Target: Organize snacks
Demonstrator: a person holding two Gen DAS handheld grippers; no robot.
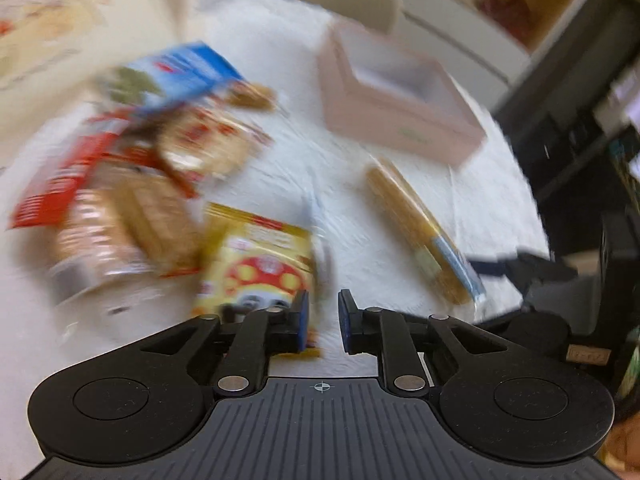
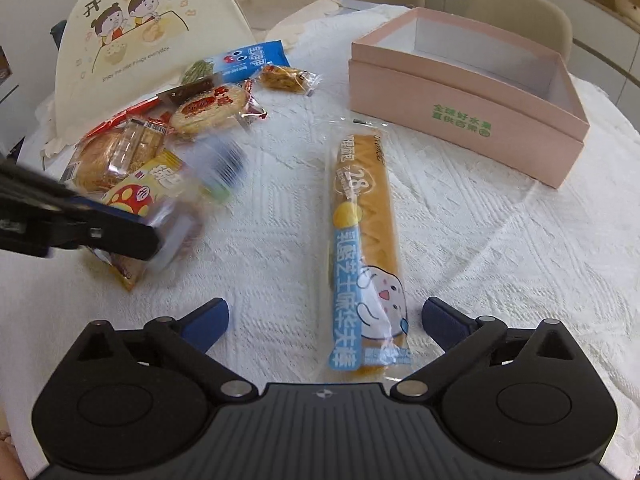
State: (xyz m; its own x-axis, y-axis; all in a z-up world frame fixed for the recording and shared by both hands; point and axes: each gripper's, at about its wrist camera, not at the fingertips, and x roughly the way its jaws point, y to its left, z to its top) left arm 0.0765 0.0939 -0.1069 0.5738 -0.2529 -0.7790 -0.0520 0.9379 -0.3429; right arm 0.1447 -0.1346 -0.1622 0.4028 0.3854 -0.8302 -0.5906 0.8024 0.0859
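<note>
Right gripper (image 2: 324,320) jaws wide around bread stick (image 2: 366,240), untouched | left gripper (image 1: 323,320) nearly together, empty | box print only right view.

On the tablecloth (image 2: 460,220), the bread stick (image 2: 366,240) lies in the middle; the box (image 2: 464,120) sits behind it to the right, the snack pile (image 2: 168,128) to its left (overlapping), before a chair (image 2: 132,40).
</note>
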